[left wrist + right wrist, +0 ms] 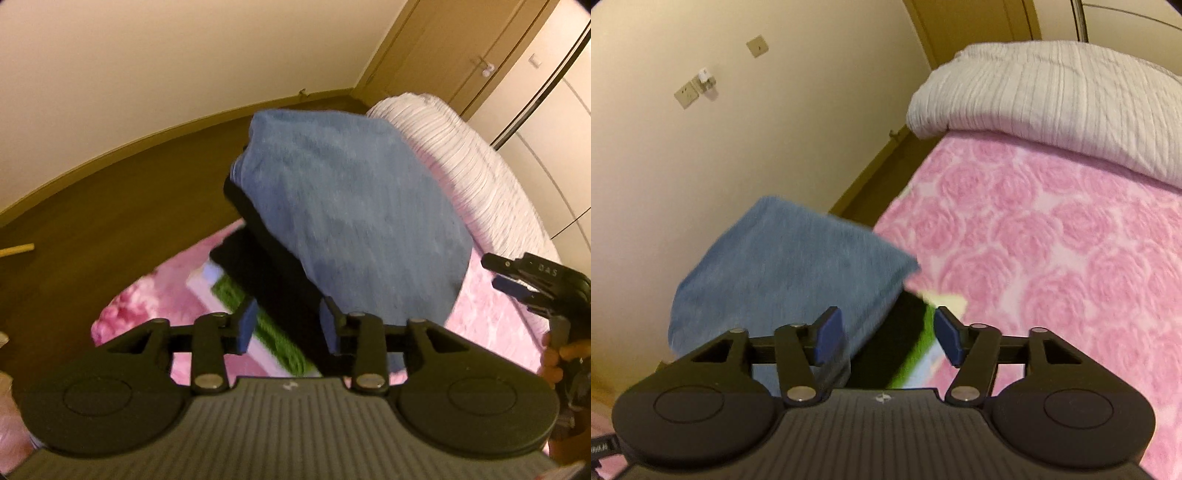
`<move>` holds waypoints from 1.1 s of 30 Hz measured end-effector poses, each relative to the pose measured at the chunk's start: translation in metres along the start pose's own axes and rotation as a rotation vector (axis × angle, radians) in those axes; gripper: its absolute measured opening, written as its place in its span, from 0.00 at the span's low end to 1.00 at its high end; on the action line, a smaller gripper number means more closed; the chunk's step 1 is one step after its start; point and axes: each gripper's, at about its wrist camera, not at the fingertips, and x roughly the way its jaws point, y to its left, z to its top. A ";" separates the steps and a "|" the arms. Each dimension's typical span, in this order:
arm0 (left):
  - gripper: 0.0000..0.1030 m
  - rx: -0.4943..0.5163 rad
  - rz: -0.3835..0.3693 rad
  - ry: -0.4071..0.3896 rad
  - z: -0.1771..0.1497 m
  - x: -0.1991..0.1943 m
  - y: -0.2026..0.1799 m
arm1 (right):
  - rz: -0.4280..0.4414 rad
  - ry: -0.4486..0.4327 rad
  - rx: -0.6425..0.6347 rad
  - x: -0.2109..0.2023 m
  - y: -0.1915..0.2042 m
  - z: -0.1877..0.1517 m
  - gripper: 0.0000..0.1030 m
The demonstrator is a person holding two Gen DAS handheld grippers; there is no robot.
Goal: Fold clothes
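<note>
tilting blue folded garment (343, 214), long axis diagonal, over pink blanket (1052, 240); left hand-held gripper (290, 325) parted; right hand-held gripper (888, 336) parted

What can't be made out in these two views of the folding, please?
- Left view: what the left gripper pinches, if anything; the blue cloth and black fabric are motion-blurred around its fingers.
- Left view: the green-and-white item, mostly covered by the black fabric and blurred.
- Right view: whether the right gripper touches the cloth; blur hides contact.
- Left view: the right gripper's jaw gap, cut off at the frame edge.
</note>
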 end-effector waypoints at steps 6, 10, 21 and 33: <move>0.43 0.047 0.082 -0.004 -0.030 -0.027 -0.031 | 0.008 0.050 -0.088 -0.030 0.008 -0.036 0.75; 0.50 0.058 0.118 -0.022 -0.054 -0.049 -0.049 | 0.017 0.065 -0.151 -0.050 0.009 -0.052 0.80; 0.56 0.059 0.161 -0.086 -0.092 -0.101 -0.064 | 0.034 0.039 -0.218 -0.099 0.010 -0.071 0.86; 0.62 0.114 0.162 -0.089 -0.133 -0.149 -0.041 | 0.006 -0.007 -0.217 -0.142 0.041 -0.112 0.86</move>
